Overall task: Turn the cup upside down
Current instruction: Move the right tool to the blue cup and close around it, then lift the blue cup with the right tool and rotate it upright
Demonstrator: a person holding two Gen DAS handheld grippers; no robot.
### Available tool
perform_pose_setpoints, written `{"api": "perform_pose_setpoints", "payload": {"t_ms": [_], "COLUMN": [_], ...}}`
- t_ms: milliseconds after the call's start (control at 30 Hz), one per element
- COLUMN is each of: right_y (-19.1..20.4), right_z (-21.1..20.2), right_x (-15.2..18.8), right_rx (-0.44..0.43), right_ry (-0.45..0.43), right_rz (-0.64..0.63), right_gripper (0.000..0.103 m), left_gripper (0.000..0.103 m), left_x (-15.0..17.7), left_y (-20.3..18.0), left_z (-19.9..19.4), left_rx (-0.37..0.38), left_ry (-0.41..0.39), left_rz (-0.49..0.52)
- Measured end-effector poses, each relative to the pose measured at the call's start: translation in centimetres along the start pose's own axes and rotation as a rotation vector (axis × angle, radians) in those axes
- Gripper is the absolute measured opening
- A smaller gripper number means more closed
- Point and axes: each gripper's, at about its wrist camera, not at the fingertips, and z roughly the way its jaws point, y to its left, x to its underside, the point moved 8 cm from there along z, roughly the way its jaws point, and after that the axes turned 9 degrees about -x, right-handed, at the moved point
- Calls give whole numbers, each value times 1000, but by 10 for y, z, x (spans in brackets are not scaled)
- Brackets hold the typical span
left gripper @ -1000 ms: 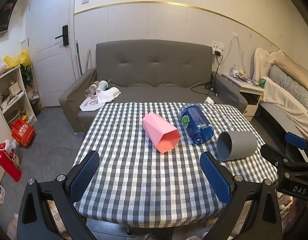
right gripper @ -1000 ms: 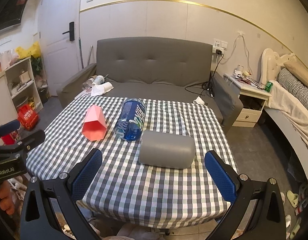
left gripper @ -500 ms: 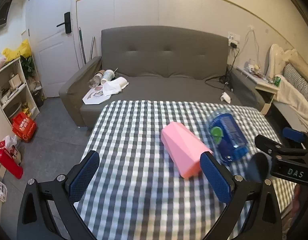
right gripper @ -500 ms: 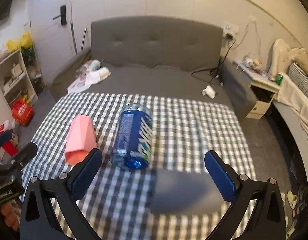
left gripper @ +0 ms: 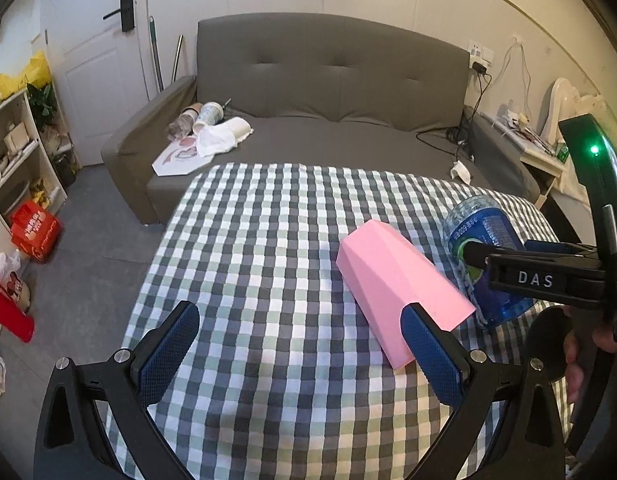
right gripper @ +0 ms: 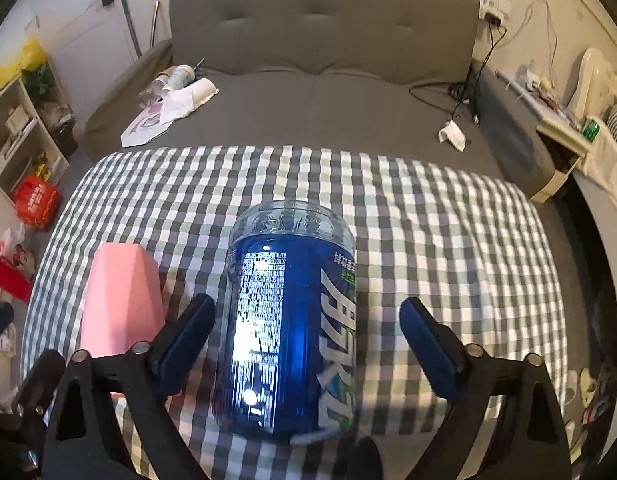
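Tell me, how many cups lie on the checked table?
2 for sure: the pink cup on its side, and the blue cup beside it, between the fingers of the right gripper. A third may hide near the lower edge.

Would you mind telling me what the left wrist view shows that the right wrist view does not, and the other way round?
Only the left wrist view shows the right gripper from the side, reaching over the blue bottle, and the open left gripper. Only the right wrist view shows the bottle's printed label lying between the open right gripper's fingers. Both show the pink cup lying on its side on the checked tablecloth, and the grey sofa.
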Motion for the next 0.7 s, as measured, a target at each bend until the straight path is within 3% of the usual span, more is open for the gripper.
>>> {"api": "perform_pose_setpoints", "payload": {"t_ms": [233,400,700], "right_y": [4,4,21], "right_z": [22,16,-61], "right_x": [6,9,21], "right_rx": [-46,-46,-73], "right_ry": [68,55,-46], "right_rz": [19,20,14], "right_gripper": [67,66,66], "left_gripper": [103,103,103], "left_x": [-2,3,7], "left_y": [-1,0,13], "left_z": [0,-7,-40], "left_rx": [5,-8,-32], "left_ry": [1,-15,-57], "left_rz": [-3,1,-52]}}
